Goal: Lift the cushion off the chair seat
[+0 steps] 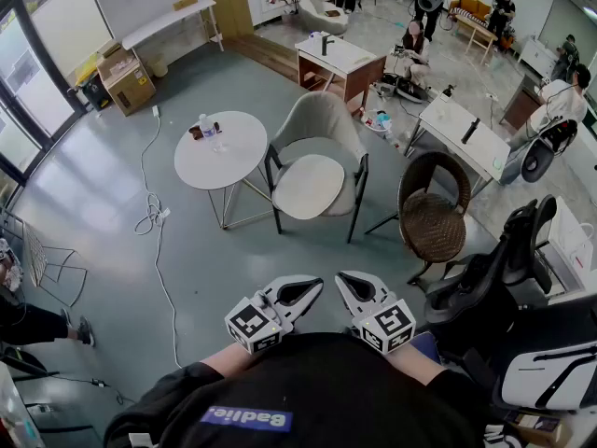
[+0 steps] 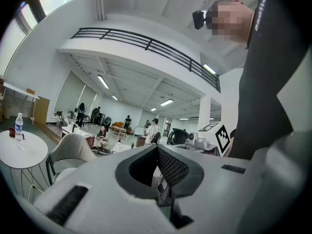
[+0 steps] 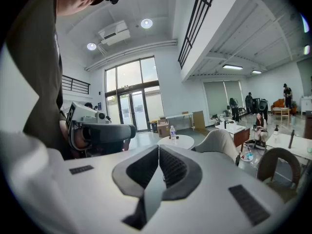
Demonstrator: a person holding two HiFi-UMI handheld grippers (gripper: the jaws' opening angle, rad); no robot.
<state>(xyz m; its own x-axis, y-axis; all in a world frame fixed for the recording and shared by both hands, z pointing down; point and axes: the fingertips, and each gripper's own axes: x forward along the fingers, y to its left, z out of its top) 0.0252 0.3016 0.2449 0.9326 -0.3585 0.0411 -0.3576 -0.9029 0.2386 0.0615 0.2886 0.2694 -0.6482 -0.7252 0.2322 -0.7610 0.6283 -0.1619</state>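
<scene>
Both tools are held close to the person's chest at the near edge of the room. The left gripper point(image 1: 308, 289) and right gripper point(image 1: 347, 283) each have their jaws pressed fully together with nothing between them. The round pale cushion point(image 1: 310, 186) lies flat on the seat of the grey chair point(image 1: 322, 119), well apart from them across bare floor, so the lift has not begun. I'd say the first risk is arriving with the jaws closed and merely shoving the cushion, which could slide it off the seat. Pinching only its near rim could let it droop and slip free. The round table point(image 1: 224, 161) stands just left of the chair with a bottle point(image 1: 206, 125) on it, and a wide left elbow could knock that. The cable point(image 1: 154, 208) on the floor further left could catch a foot.
</scene>
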